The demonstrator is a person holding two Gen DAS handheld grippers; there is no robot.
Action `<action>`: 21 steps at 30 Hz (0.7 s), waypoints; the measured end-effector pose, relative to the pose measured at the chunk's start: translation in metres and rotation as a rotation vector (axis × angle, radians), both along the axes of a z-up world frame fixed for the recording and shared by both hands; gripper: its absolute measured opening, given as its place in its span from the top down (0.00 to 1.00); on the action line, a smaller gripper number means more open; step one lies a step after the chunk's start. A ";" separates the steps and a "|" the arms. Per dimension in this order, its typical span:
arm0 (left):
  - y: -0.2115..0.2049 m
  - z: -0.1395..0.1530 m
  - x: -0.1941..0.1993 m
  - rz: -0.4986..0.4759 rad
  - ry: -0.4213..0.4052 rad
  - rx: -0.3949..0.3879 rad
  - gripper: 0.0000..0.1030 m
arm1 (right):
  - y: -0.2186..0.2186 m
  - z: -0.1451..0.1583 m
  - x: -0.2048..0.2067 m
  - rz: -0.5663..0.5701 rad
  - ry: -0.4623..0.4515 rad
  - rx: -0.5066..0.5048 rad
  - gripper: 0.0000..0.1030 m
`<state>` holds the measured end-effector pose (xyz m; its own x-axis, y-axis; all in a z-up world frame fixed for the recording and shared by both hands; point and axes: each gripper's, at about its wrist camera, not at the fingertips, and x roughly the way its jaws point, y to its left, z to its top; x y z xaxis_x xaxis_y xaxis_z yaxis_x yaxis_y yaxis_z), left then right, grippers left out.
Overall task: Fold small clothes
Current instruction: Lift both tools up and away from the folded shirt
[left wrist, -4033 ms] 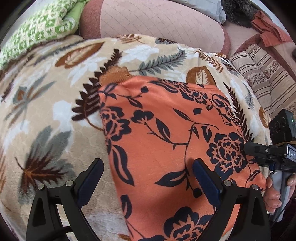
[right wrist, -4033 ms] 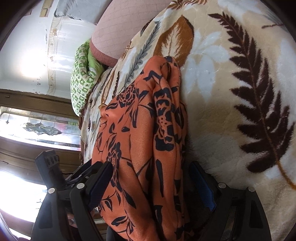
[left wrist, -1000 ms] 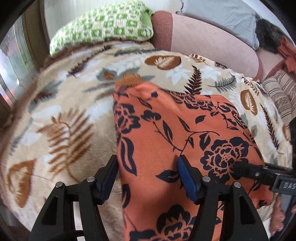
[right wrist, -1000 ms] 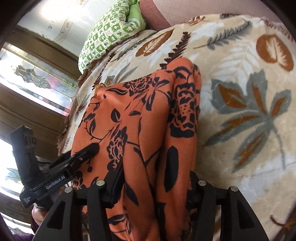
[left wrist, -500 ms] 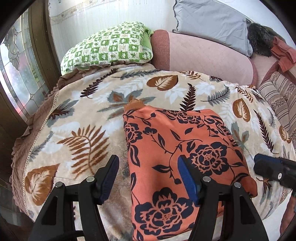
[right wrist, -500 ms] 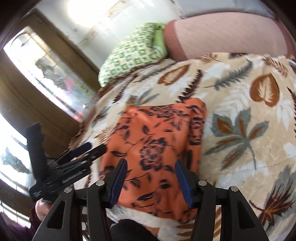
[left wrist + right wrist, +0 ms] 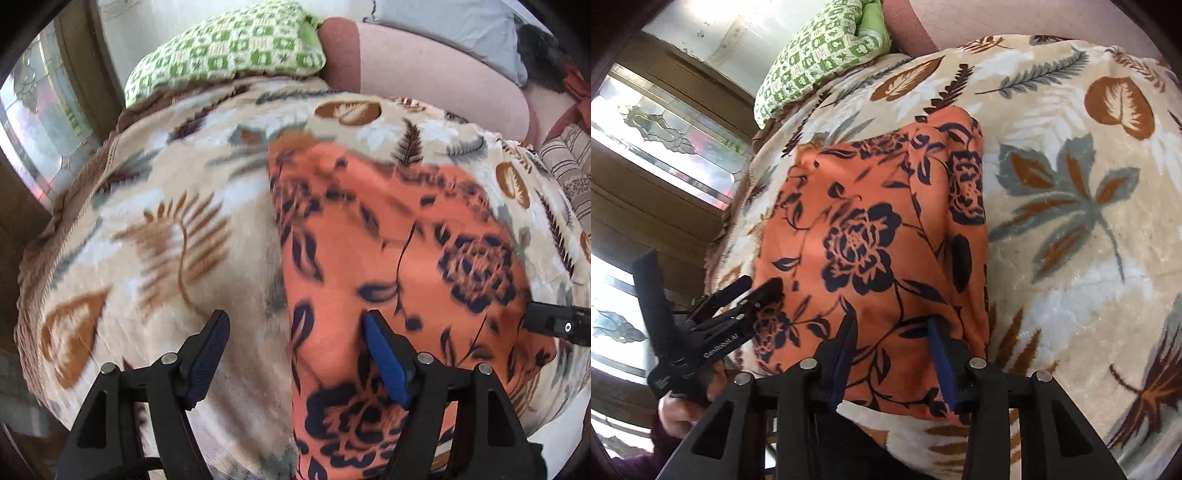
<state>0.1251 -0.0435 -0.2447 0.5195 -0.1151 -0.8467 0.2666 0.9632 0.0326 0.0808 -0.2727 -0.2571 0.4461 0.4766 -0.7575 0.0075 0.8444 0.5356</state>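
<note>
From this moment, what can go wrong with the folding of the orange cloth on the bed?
1. The orange floral cloth lies at the near edge of the leaf-print blanket; a pull toward the person may drag it off the bed.
2. Both the left tongs and the right tongs are open and hold nothing; closing now may also pinch the plush blanket.
3. The bunched right side may come loose.

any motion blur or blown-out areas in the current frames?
Left wrist: motion blur smears the orange floral garment and leaf blanket. Right wrist: garment print sharper, window at left blown out; fisheye bends both views.
</note>
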 end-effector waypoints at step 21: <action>-0.030 0.009 0.065 0.022 -0.020 0.029 0.21 | -0.023 0.003 0.096 -0.108 -0.012 0.083 0.50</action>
<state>0.1902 -0.0740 -0.2357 0.5389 -0.0784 -0.8387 0.2440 0.9675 0.0663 0.1771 -0.2957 -0.2544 0.5072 0.4859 -0.7118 0.0890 0.7919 0.6041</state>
